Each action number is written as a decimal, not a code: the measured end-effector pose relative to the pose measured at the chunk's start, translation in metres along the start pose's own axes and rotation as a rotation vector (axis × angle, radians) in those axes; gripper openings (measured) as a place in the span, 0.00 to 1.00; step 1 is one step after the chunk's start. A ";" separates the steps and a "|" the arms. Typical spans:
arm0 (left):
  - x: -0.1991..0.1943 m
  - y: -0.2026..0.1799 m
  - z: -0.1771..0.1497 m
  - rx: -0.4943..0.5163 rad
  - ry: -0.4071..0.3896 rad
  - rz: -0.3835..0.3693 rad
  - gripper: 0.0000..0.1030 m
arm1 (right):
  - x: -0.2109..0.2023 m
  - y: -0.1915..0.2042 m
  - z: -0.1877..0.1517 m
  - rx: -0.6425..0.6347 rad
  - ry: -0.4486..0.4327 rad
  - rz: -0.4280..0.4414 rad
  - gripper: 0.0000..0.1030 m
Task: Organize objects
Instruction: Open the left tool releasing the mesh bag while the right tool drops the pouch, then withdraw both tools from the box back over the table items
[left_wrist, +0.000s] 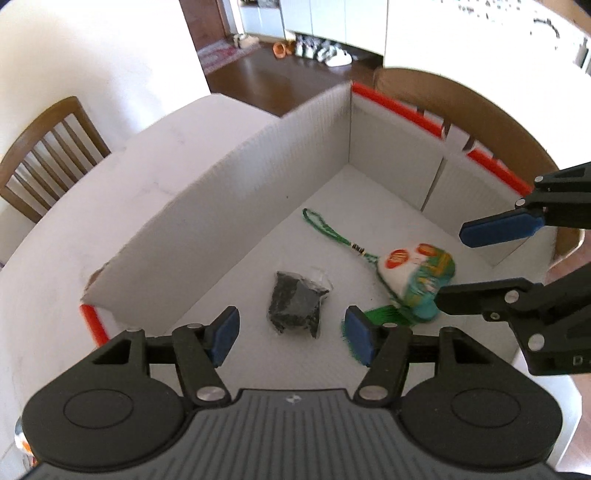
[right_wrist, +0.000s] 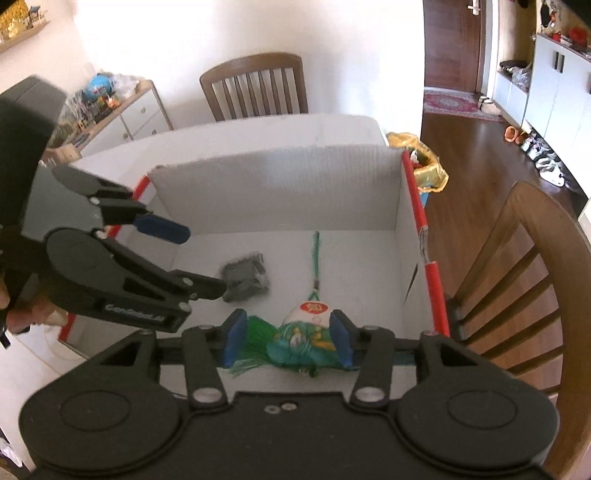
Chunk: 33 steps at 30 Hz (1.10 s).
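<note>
A white cardboard box (left_wrist: 229, 192) with red edge tape stands open on the table. On its floor lie a small black packet (left_wrist: 295, 304) and a green and white tasselled charm (left_wrist: 413, 273) with a green beaded cord. My left gripper (left_wrist: 291, 338) is open above the box floor, just in front of the packet. My right gripper (right_wrist: 286, 341) is open, its pads either side of the charm (right_wrist: 306, 332), above it. The packet also shows in the right wrist view (right_wrist: 245, 275). Each gripper appears in the other's view.
Wooden chairs stand at the table's far side (right_wrist: 255, 88) and right (right_wrist: 532, 280), and one at the left (left_wrist: 44, 155). A yellow bag (right_wrist: 424, 162) lies behind the box's right corner. A white drawer unit (right_wrist: 122, 114) with toys stands at the wall.
</note>
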<state>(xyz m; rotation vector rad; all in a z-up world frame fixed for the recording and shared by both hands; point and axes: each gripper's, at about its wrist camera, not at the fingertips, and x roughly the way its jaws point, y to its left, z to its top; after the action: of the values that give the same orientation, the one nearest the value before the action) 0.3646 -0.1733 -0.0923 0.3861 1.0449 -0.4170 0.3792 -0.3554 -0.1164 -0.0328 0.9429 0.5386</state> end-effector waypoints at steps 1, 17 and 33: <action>-0.009 0.000 -0.003 -0.011 -0.015 -0.002 0.61 | -0.004 0.001 0.000 0.005 -0.013 0.001 0.52; -0.092 0.019 -0.060 -0.235 -0.232 0.053 0.65 | -0.060 0.056 -0.022 0.112 -0.203 -0.016 0.82; -0.152 0.046 -0.157 -0.418 -0.322 0.090 0.72 | -0.068 0.148 -0.052 0.170 -0.278 -0.057 0.99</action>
<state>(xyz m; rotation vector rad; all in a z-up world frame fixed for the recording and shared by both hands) 0.2043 -0.0345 -0.0225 -0.0104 0.7707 -0.1637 0.2411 -0.2688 -0.0644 0.1642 0.7104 0.3967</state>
